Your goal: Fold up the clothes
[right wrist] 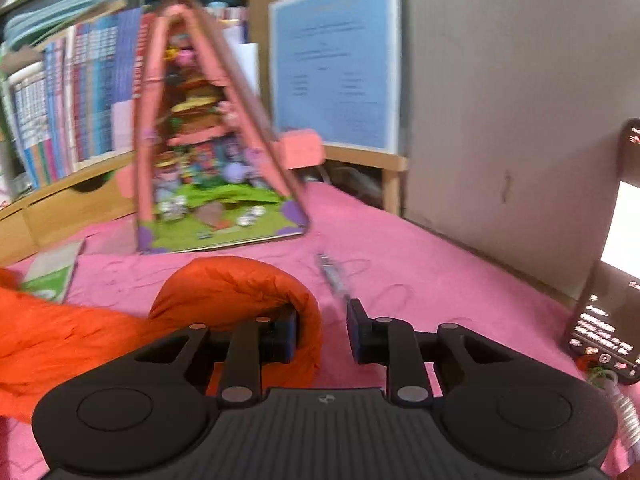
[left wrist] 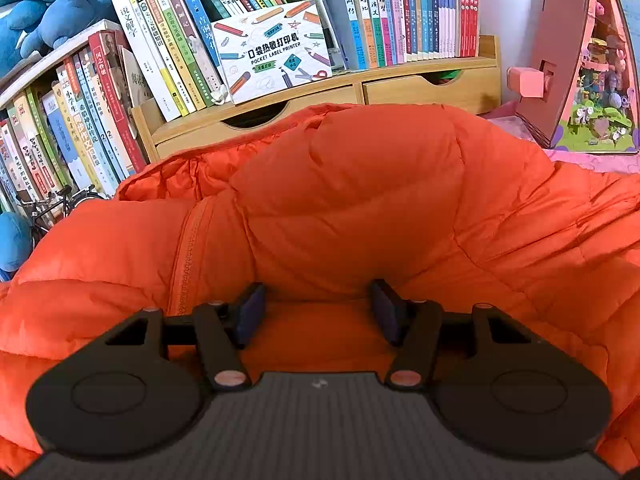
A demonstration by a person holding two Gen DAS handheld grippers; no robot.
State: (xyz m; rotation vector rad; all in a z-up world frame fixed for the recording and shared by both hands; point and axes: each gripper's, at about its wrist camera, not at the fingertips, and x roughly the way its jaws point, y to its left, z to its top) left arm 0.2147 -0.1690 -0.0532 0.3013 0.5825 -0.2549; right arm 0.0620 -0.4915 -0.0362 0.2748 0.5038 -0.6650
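While both jaws gape, the orange jacket [left wrist: 360,200] edge curls beside the right gripper [right wrist: 322,330].

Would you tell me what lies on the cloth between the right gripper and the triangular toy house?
A pen lies on the pink cloth there, seen in the right wrist view.

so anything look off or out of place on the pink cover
A pen lies loose on the pink cover, just ahead of the open right gripper and beside the orange jacket sleeve. A green booklet also lies near the jacket. Nothing looks spilled or damaged.
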